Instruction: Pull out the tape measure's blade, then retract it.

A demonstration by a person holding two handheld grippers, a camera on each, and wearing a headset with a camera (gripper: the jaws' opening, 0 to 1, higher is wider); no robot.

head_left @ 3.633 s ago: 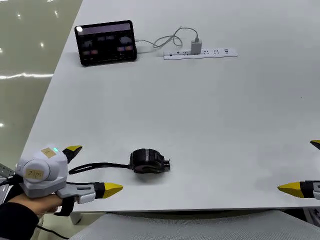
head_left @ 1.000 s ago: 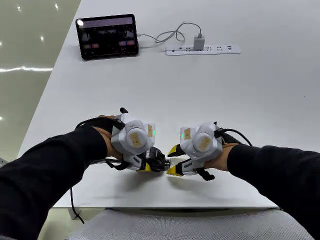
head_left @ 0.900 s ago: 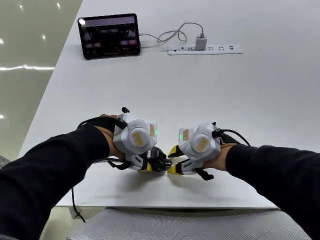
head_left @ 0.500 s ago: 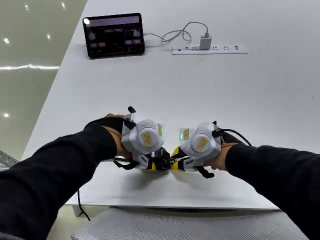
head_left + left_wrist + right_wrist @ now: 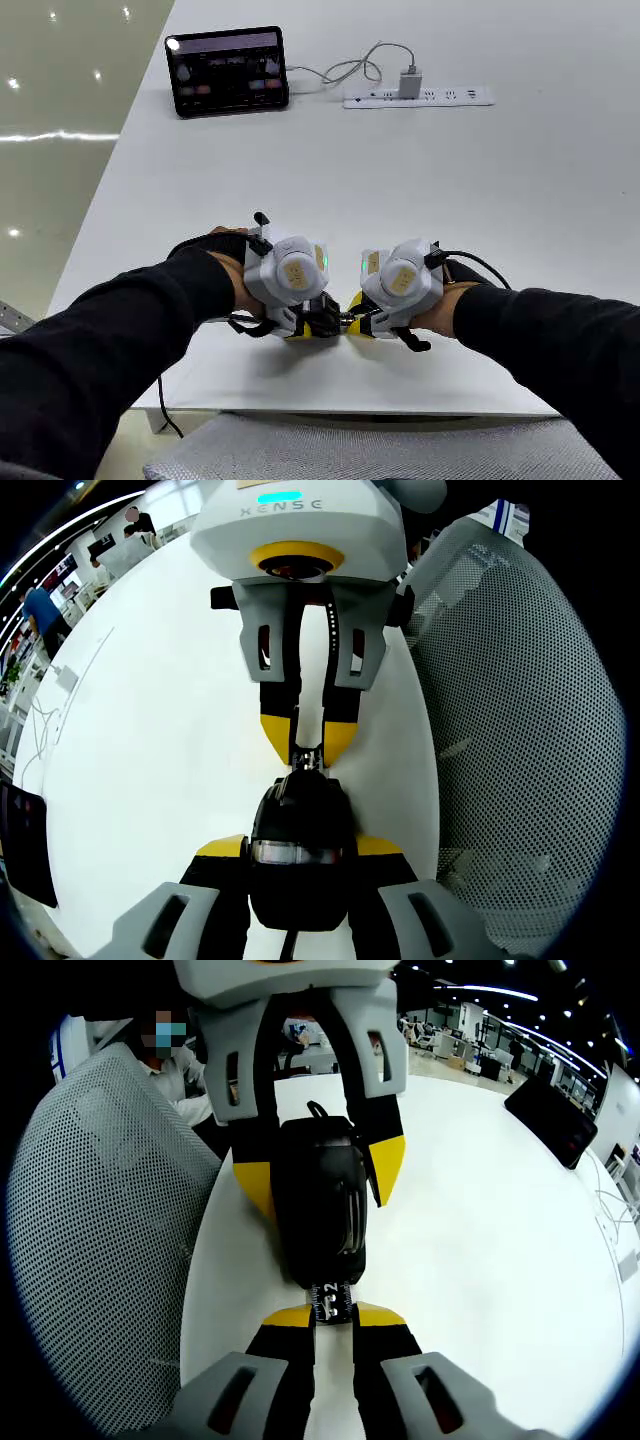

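Note:
The black tape measure (image 5: 322,318) sits near the front edge of the white table (image 5: 400,180), between my two grippers. My left gripper (image 5: 300,845) is shut on the case (image 5: 300,852), one yellow jaw on each side. My right gripper (image 5: 331,1315) faces it and is shut on the tip of the blade (image 5: 330,1300), of which a short numbered piece shows outside the case (image 5: 320,1205). In the head view the left gripper (image 5: 303,328) and the right gripper (image 5: 357,323) nearly meet, tip to tip.
A dark tablet (image 5: 228,70) stands at the far left of the table. A white power strip (image 5: 418,97) with a charger and a looped cable lies at the back. A grey mesh chair (image 5: 380,450) is right below the table's front edge.
Both grippers, apart and open at first, came in to the tape measure. The left one shut on the case, and the right one moved left and shut on the blade tip.

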